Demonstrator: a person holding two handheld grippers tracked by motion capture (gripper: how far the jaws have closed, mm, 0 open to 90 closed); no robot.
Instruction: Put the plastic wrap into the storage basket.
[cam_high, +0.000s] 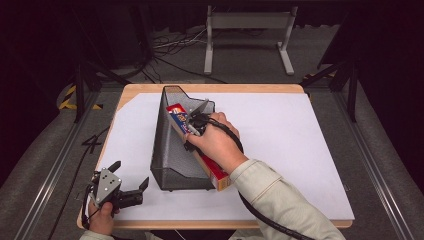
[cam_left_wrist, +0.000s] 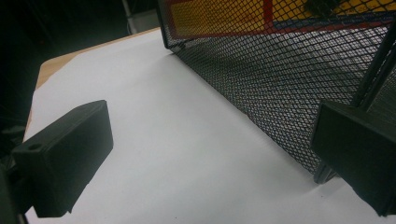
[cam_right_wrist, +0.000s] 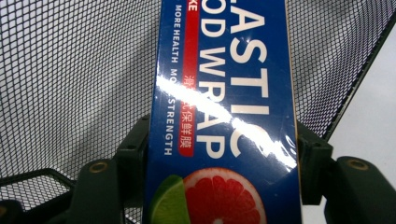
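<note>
- 2 grippers: right gripper (cam_high: 199, 116) is grasping the plastic wrap box (cam_right_wrist: 224, 116), lowering it into the mesh file holder (cam_high: 170, 150).
- Left gripper (cam_high: 131, 186) is idling released, near left.
- Next: probably releasing the box inside.

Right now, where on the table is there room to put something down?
Right of the mesh file holder, the white mat lies bare out to its right and far edges. A narrower bare strip runs left of the holder, above the open left gripper. It is crowded at the holder, where the right gripper clamps the plastic wrap box.

Mesh file holder (cam_high: 172, 150) blocks table centre (box (cam_high: 212, 167) leaning inside) — white mat (cam_high: 290, 145) beside it free.
</note>
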